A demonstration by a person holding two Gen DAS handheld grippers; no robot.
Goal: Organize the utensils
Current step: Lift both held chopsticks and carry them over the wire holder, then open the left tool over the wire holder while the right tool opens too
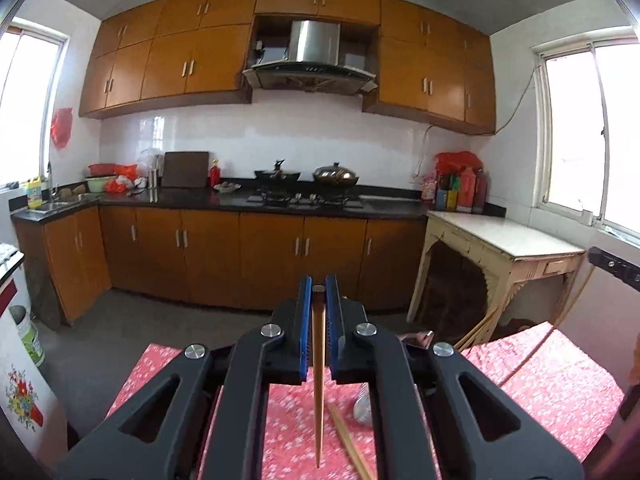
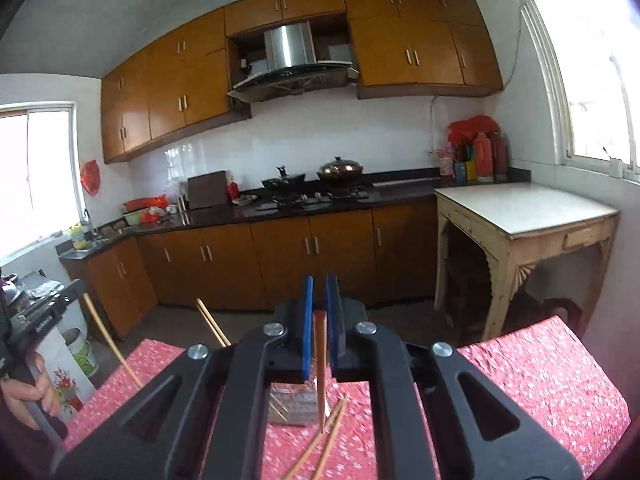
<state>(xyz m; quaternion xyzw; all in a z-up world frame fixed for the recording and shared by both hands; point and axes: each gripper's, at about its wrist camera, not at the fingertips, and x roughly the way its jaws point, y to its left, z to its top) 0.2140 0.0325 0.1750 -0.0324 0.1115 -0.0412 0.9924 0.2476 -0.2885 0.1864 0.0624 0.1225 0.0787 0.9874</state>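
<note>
At the bottom centre of the left wrist view, my left gripper (image 1: 316, 300) is clamped on a single wooden chopstick (image 1: 318, 380), which hangs nearly upright between the blue pads with its thin tip pointing down over the red floral tablecloth (image 1: 560, 380). In the right wrist view my right gripper (image 2: 318, 300) is likewise clamped on a second chopstick (image 2: 320, 376), darker at the top and also hanging tip down. Below it, loose chopsticks (image 2: 328, 432) lie slanted on the cloth beside a clear container (image 2: 294, 406) at lower centre; more sticks poke up at the left of that frame, and a spoon-like metal piece (image 1: 362, 406) rests near one loose stick in the left view. I judge the step to be carrying both sticks to join the others. To do it well I should keep both grips firm, hold the sticks vertical so they do not swing, and lower each tip first into the container without knocking the loose ones.
</note>
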